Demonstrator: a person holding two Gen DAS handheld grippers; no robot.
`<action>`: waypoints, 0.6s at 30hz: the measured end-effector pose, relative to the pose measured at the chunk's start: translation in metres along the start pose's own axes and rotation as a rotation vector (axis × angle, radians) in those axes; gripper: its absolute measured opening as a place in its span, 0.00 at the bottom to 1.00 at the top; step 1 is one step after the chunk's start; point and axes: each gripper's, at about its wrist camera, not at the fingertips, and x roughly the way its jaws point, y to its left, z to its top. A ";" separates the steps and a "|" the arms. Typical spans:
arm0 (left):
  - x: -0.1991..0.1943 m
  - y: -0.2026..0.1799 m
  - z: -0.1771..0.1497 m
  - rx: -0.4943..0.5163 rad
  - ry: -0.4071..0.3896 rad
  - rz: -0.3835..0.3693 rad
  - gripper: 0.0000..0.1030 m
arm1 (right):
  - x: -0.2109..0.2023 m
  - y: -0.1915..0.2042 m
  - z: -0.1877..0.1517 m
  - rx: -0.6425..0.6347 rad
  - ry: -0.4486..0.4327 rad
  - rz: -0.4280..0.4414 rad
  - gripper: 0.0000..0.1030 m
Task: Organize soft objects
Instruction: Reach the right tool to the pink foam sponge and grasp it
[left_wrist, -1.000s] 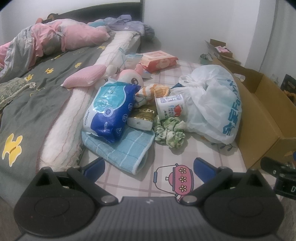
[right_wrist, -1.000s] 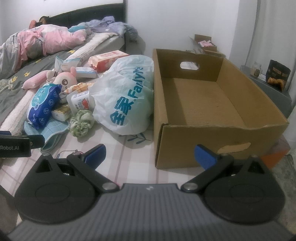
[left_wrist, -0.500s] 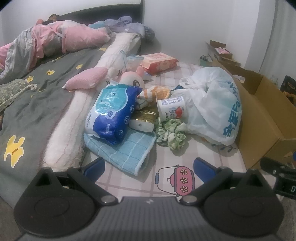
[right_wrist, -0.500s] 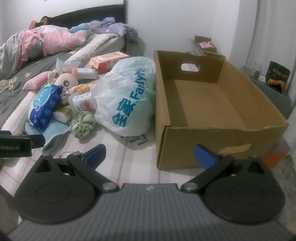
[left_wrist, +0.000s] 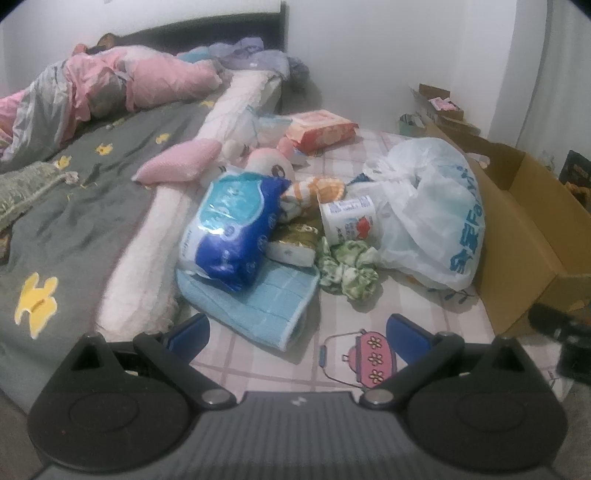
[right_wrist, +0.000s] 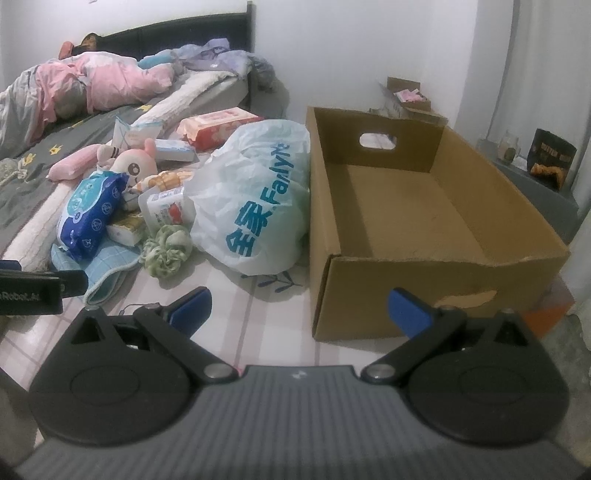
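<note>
Bare mat (left_wrist: 325, 295) before gripper (left_wrist: 295, 332); clutter beyond.

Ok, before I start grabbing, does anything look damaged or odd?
The cardboard box has a ragged, torn handle slot in its near wall; otherwise it looks sound, with nothing inside. The white tub lies tipped on its side in the pile, nothing visibly spilled. Both grippers are open and hold nothing.

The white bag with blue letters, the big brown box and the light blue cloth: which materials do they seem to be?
White bag: thin plastic film, seemingly; glossy, crinkled, half see-through.
Brown box: corrugated cardboard, matte; cut handle hole, torn edge.
Light blue cloth: probably woven or terry textile; soft fold, checked ribbed surface.
</note>
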 end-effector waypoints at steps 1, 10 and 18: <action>-0.001 0.003 0.001 0.013 0.000 0.015 1.00 | -0.002 0.001 0.002 -0.006 -0.017 0.007 0.99; -0.016 0.055 0.028 0.007 -0.112 0.042 1.00 | -0.023 0.037 0.064 -0.089 -0.264 0.206 0.99; -0.005 0.110 0.070 -0.005 -0.178 0.101 0.99 | 0.027 0.080 0.137 0.000 -0.221 0.442 0.99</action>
